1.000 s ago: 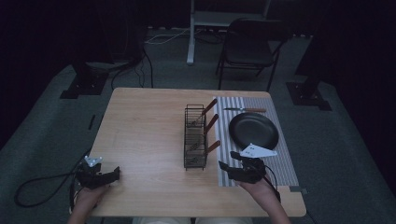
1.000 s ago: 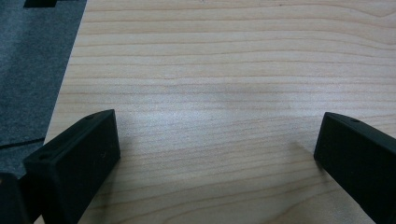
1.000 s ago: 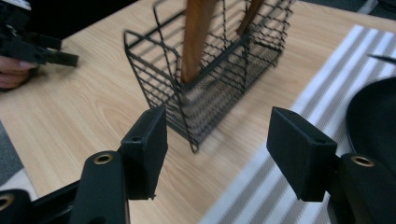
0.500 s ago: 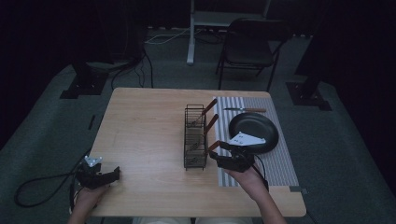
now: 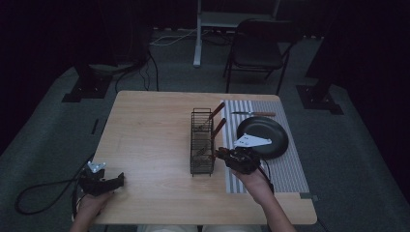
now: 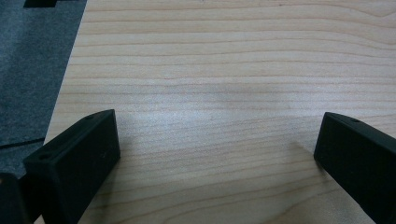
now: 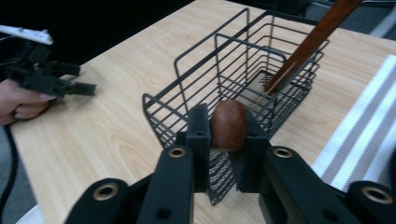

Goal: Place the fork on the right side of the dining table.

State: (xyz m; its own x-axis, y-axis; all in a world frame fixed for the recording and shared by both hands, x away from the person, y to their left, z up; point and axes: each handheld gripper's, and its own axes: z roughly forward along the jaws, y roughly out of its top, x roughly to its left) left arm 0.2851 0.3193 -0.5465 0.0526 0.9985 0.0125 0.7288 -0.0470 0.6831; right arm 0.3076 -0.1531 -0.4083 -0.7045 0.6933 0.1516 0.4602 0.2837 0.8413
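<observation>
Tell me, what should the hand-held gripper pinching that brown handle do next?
Probably lift straight up. The right hand-held gripper is shut on the wooden handle of a utensil standing in the wire basket, so rising should clear its wires.

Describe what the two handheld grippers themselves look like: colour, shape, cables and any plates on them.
Both are black. The left gripper has two blocky, flat-faced fingers, a small grey three-cornered plate on top and a black cable looping off over the floor. The right gripper carries a larger pale three-cornered plate, and a cable runs back along the forearm. Its fingers sit on black arms with round metal-ringed holes. No sleeves show; the forearms are bare.
</observation>
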